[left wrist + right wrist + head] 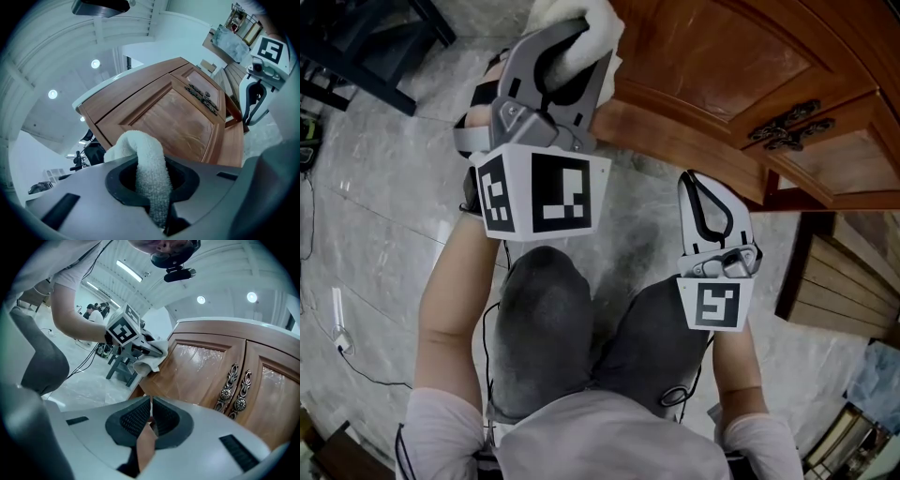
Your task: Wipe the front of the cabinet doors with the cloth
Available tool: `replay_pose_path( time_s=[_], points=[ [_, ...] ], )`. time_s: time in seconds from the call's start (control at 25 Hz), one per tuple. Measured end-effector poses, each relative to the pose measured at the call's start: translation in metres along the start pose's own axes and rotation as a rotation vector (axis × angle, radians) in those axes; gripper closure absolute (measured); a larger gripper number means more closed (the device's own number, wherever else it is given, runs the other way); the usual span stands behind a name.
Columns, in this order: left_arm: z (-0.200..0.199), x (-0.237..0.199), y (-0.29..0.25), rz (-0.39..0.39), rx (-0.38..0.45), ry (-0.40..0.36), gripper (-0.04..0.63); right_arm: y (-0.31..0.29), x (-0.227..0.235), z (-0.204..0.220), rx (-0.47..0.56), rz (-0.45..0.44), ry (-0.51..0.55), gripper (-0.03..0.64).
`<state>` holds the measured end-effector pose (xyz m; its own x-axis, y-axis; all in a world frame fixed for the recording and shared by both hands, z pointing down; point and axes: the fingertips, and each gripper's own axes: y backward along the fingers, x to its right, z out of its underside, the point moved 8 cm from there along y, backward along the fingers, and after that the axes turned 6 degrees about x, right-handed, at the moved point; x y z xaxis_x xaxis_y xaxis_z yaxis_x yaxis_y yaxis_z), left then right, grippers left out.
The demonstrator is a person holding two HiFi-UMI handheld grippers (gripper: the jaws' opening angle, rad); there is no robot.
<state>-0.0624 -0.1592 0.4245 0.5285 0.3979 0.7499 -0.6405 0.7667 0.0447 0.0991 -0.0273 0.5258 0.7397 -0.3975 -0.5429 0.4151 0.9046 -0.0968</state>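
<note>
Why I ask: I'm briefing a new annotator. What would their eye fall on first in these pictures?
A white terry cloth clamped in the left tool stands out, held at the left edge of the glossy wooden cabinet door. Next comes the pair of ornate metal handles where the two doors meet. The right tool is held nearer the person's knee, shut and empty.
</note>
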Motion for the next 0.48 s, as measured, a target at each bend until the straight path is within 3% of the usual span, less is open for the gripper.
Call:
replay_pose_path(
  time_s=[0.48],
  points=[
    [-0.025,0.029,-0.019,0.052,0.028,-0.002,0.522,0.025,0.009,0.013,-0.024,0.039,-0.027,0.574]
  ],
)
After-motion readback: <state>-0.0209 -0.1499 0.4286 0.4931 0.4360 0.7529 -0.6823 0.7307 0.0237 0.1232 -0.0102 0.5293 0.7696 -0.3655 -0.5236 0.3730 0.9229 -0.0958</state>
